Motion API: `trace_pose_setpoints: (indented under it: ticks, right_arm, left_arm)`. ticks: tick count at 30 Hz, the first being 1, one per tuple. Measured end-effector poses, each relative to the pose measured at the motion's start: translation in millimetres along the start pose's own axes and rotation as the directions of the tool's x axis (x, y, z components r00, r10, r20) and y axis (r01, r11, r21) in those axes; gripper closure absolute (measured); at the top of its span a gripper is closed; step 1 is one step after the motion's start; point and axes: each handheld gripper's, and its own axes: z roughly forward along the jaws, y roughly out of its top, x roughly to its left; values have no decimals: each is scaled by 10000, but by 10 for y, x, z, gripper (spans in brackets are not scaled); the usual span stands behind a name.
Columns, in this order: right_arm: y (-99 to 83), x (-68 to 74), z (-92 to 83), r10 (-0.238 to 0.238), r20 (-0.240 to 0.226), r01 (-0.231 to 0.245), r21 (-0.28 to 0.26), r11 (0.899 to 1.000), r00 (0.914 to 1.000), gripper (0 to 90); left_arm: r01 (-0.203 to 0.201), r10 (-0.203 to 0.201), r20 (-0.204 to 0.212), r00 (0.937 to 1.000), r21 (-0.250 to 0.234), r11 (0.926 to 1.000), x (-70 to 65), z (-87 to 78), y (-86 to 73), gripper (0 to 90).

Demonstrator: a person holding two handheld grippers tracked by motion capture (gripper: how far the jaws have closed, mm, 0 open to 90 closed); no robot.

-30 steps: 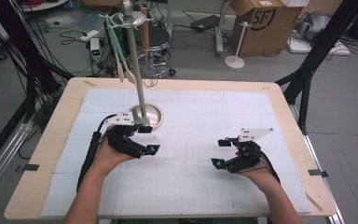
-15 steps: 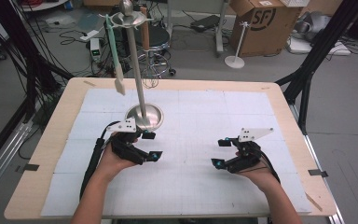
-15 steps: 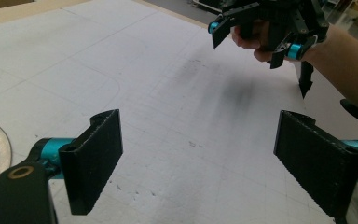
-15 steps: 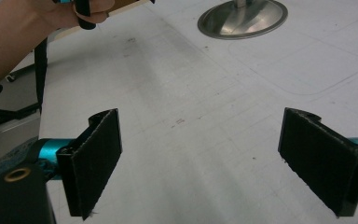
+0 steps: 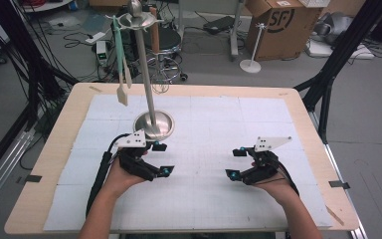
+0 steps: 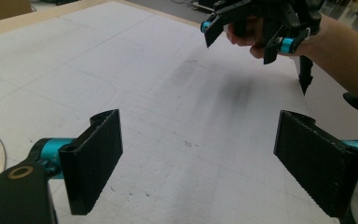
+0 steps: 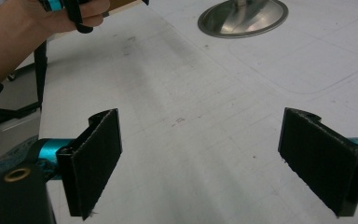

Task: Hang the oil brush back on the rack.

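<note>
On the white gridded mat [image 5: 209, 199] covering the wooden table [image 5: 45, 174], a metal stand [image 5: 149, 94] rises from a round dished base [image 5: 153, 125]. Nothing lies in the dish apart from the pole foot. From the hook ring at the top of the stand hang two spatulas: a pale green-handled spatula [image 5: 120, 64] and a second spatula [image 5: 128, 74] just beside it, both clear of the mat.

Left gripper [image 5: 162, 159]: jaws spread wide, nothing between them, pointing toward table centre. It sits just in front of the base; the base rim shows at the left edge of the left gripper view.

Right gripper [image 5: 235, 162]: jaws spread wide, empty, pointing toward the left gripper, well apart from the stand. In the right gripper view, only bare mat lies between the pads [image 7: 95, 161].
</note>
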Motion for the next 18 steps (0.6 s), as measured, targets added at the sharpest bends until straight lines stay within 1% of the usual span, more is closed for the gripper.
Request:
trace_pose_setpoints:
  ticks: [3,7,9,12,13,18]
  right_arm:
    - [-3,2,-10,-53,23,53,-37,10000,10000,127]
    - [-21,11,-34,-55,61,55,4,10000,10000,127]
    - [-35,3,-47,-37,33,37,50,10000,10000,127]
    - [-47,-31,-75,-43,120,43,-42,10000,9999,127]
    - [-48,-29,-85,47,110,-47,-72,10000,9999,127]
    - [-57,-42,-119,-11,204,14,-119,9999,9998,127]
  left_arm:
    - [-13,12,-96,10000,-67,10000,-10,-11,10,155]
    - [81,-84,-220,9997,-132,9999,7,-25,14,146]
    - [105,-108,-297,9995,-107,9999,15,-29,11,142]
    - [135,-137,-404,9991,-41,9999,13,-31,11,131]
    - [104,-104,-403,9991,-23,9999,11,-32,13,131]
    - [137,-136,-425,9990,27,9999,-2,-28,13,119]
